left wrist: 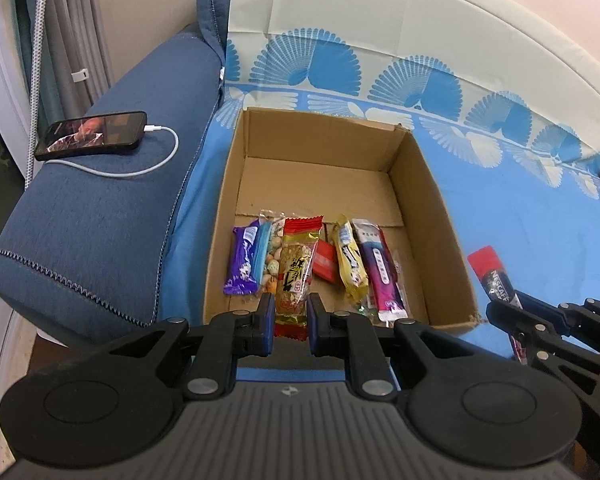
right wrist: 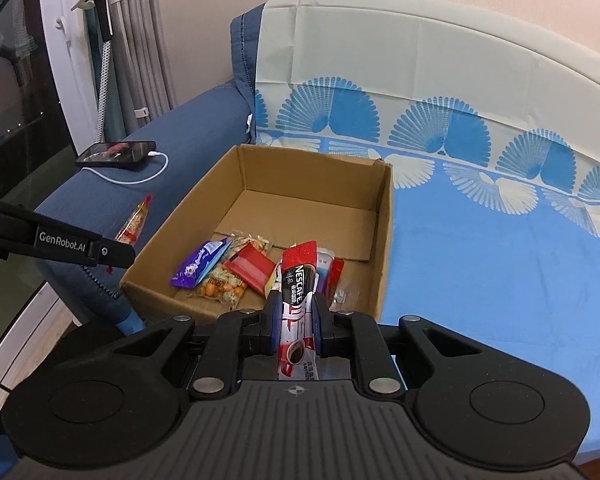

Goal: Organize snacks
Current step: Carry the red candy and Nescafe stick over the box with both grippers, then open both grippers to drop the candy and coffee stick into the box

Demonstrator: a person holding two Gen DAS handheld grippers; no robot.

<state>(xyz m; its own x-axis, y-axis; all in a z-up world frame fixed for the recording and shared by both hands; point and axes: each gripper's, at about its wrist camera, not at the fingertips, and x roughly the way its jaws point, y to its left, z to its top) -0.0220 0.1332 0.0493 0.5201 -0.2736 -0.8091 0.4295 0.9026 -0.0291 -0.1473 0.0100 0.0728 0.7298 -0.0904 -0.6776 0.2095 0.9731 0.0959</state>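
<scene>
Blue fan-patterned sheeting covers the sofa seat (right wrist: 480, 248), where an open cardboard box (left wrist: 432, 216) holds several snack packets (left wrist: 242, 260) along its near edge. Left hand-held gripper (left wrist: 291, 312) clenches a gold-and-red snack bar (left wrist: 296, 276); right hand-held gripper (right wrist: 296, 316) grips a "NESCAFE" stick (right wrist: 298, 284). "GenRobot.AI" marks the left tool.

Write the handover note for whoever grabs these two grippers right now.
Left gripper: shut on the gold peanut bar, held at the near edge of the cardboard box.
Right gripper: shut on the Nescafe stick, over the box's near wall.
Done: purple packet, nut mix bag, red packet, yellow packet and magenta stick lie on the box floor.
Left: release both held snacks into the box; the back half is free.
</scene>
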